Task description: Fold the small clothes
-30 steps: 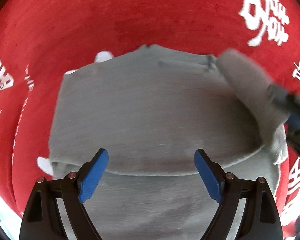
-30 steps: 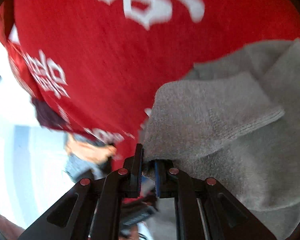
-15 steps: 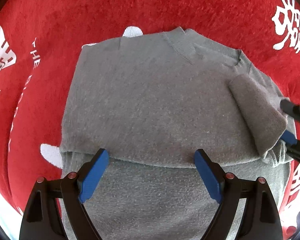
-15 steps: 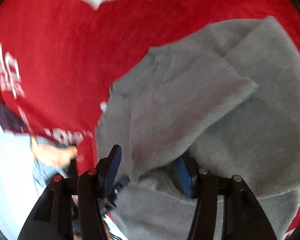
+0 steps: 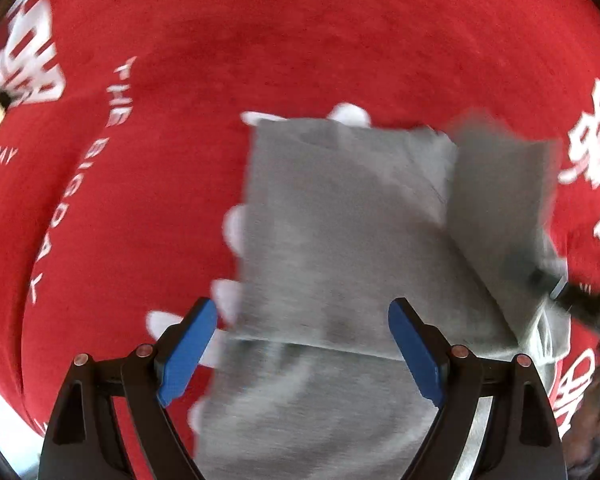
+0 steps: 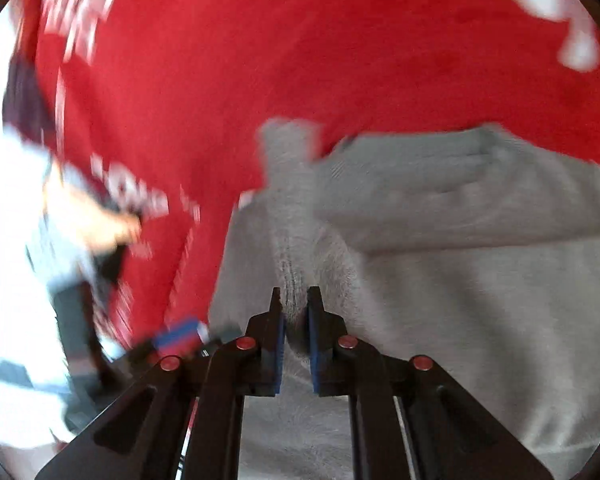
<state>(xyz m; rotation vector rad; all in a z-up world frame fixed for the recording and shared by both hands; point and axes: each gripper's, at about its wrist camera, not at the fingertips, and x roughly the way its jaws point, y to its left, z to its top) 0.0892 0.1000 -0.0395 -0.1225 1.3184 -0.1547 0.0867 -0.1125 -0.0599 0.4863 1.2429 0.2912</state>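
One grey sweater [image 5: 340, 248] lies partly folded on a red cloth [image 5: 260, 60] with white lettering, its sleeve [image 5: 500, 208] turned in over the body. The right gripper [image 6: 296, 320] has its jaws closing on a ridge of knit at the sweater's edge; the left gripper [image 5: 300, 344] hovers above the hem with jaws spread wide, holding nothing. Judging by this, the side fold is under way; next the pinched edge needs carrying across the body.

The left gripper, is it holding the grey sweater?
No, the left gripper has its blue pads spread wide above the grey sweater, and no cloth is pinched between them.
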